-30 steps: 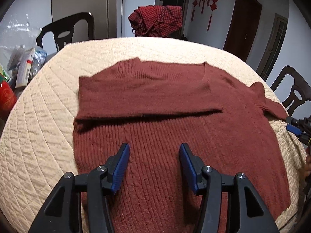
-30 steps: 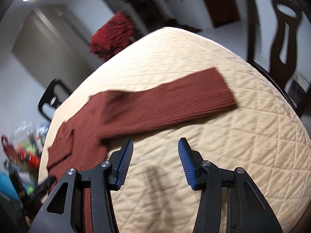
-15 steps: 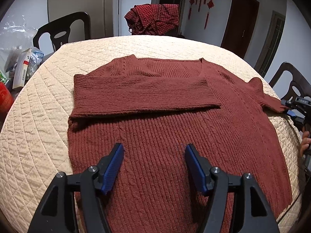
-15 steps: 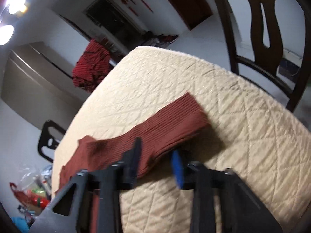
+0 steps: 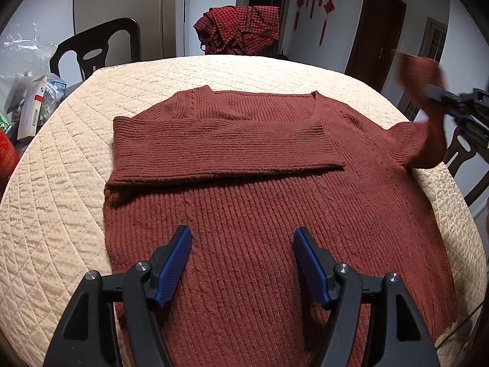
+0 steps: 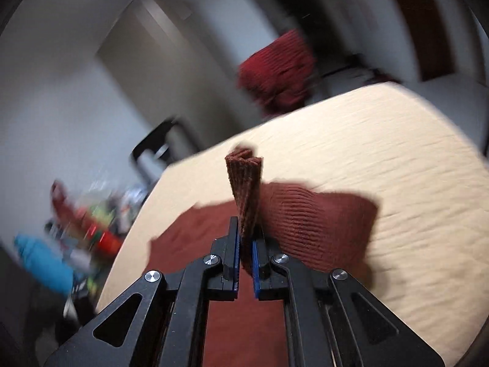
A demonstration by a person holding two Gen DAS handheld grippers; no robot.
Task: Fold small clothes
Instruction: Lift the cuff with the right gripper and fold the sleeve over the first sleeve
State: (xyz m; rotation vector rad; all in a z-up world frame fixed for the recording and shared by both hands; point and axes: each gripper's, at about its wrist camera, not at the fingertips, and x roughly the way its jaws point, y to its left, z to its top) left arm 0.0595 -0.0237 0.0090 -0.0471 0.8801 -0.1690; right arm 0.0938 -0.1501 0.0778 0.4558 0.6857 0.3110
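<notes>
Left wrist view: the rust-red knit sweater (image 5: 275, 202) lies flat on the quilted table cover (image 5: 55, 214), one sleeve already folded across the chest. The left gripper (image 5: 243, 263) hovers over the lower body, its jaws opening wide with nothing clamped between them. The other sleeve (image 5: 428, 140) rises off the table at the right edge.

Right wrist view, blurred: the right gripper (image 6: 245, 244) is clamped on the sleeve cuff (image 6: 246, 195), apparently doubled. The knit looks soft and limp, so it should drape; the cuff or hem edges are the places to grip.

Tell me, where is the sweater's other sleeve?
At the left wrist view's right edge, the sleeve hangs lifted off the table, pinched in the right gripper.
</notes>
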